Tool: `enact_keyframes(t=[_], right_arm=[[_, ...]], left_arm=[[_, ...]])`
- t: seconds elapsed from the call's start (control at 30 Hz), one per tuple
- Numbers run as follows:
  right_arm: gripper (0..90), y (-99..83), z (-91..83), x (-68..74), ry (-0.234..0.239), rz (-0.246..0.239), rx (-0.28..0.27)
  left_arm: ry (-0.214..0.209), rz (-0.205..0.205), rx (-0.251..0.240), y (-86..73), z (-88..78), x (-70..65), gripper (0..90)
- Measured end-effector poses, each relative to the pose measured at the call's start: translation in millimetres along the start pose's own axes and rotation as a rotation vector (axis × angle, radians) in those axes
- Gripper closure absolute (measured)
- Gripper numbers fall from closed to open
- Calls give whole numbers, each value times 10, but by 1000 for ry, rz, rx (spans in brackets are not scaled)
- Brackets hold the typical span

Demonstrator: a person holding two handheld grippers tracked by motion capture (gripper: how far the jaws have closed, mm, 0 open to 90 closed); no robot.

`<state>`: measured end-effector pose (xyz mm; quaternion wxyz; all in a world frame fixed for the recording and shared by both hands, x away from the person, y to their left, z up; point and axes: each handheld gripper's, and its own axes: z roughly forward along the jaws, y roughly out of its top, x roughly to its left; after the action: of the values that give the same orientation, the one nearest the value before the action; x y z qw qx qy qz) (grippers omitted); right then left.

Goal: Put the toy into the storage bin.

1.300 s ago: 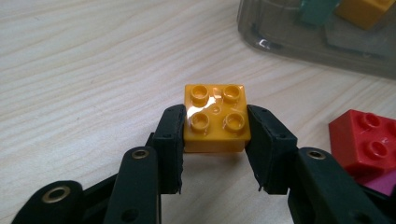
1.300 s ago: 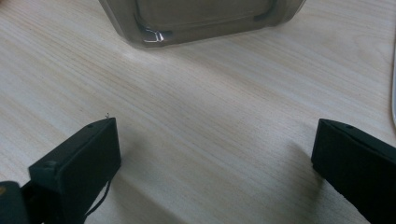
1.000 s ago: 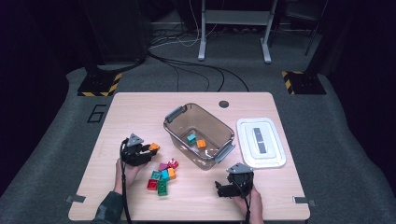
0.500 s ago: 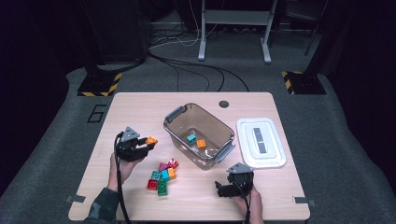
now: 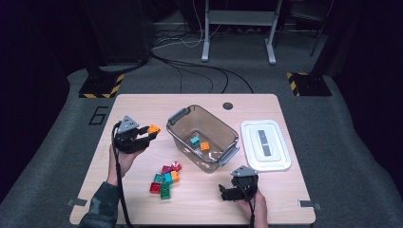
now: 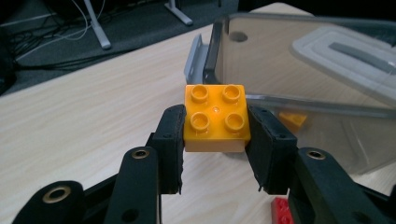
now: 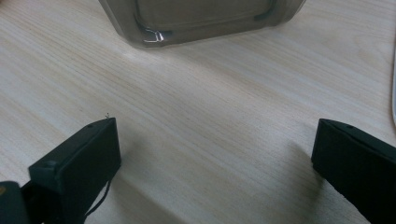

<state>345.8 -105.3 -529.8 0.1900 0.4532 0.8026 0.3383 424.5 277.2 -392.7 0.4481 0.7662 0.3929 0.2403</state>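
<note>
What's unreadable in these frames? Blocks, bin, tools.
- Orange block: its underside, hidden by the left tool pads, left gripper view.
- Block pile: exact count and stud pattern too small, high view; one red block cut off by the bottom edge and a jaw, left gripper view.
- Bin: top cut off by the edge, contents blurred through its wall, right gripper view.
- Right tool: jaws small and dark, high view.

Black grippers: left gripper [image 5: 142, 138], right gripper [image 5: 227, 192]. Each is topped by a grey triangular plate, trailed by a black cable. Brass-ringed screw holes are seen; a dark patterned sleeve [image 5: 102, 206] is worn.
</note>
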Motion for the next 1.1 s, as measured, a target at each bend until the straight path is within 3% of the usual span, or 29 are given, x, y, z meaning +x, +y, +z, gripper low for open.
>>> enact_keyframes(t=[0.63, 1.1], right_arm=[[4, 0, -1, 1, 0, 0, 0], [4, 1, 1, 3, -4, 4, -2]], left_arm=[[-24, 83, -25, 439, 130, -121, 586], [-75, 96, -11, 616, 436, -240, 586]])
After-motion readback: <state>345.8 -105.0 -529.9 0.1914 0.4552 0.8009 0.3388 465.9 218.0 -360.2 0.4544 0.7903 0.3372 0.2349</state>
